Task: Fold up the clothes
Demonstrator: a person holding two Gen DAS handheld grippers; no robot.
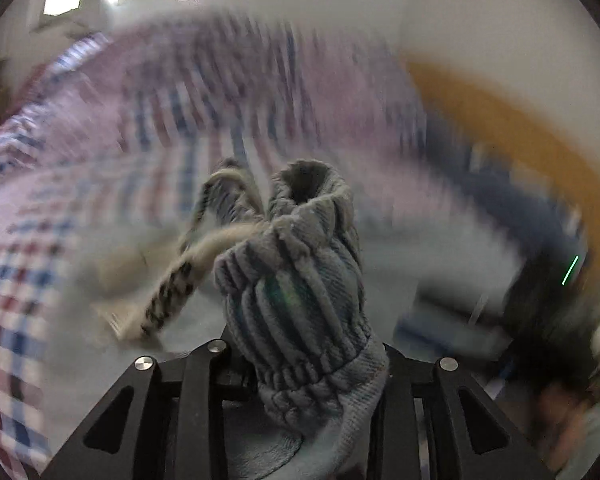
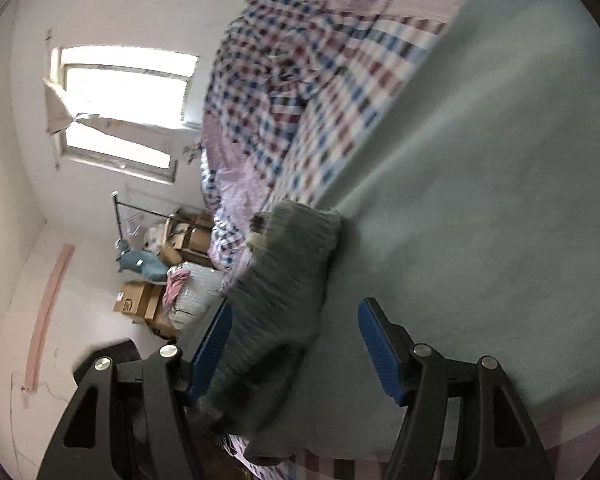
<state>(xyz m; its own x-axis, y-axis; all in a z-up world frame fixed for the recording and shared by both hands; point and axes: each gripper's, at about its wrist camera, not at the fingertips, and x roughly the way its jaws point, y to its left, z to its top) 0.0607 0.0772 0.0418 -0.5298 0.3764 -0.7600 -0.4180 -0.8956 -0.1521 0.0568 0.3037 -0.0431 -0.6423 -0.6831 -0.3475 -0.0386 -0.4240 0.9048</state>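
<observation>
Checked bedding [image 2: 332,92] fills the background of both views, with a pale grey-green garment [image 2: 480,184] spread flat over it on the bed. My left gripper [image 1: 300,360] is clamped on a bunch of that garment's ribbed elastic waistband [image 1: 296,292], and a houndstooth drawstring [image 1: 168,300] dangles loose to the side, so I take these for trousers or shorts. That view is heavily smeared by motion, so I cannot say where the lifted edge sits over the bed.

From the right wrist I see the same ribbed band [image 2: 284,272] lying near the bed's edge, between the blue pads [image 2: 380,348] of my right gripper [image 2: 296,344], whose jaws stand wide apart, holding nothing.

I judge the step in hand to be taking the waistband at a second point. To do it well I would close the right jaws on the ribbed hem itself (not the thin cloth beside it), catch both layers, keep the drawstring out of the bite, and hold the two grips level so the fold line comes straight.
</observation>
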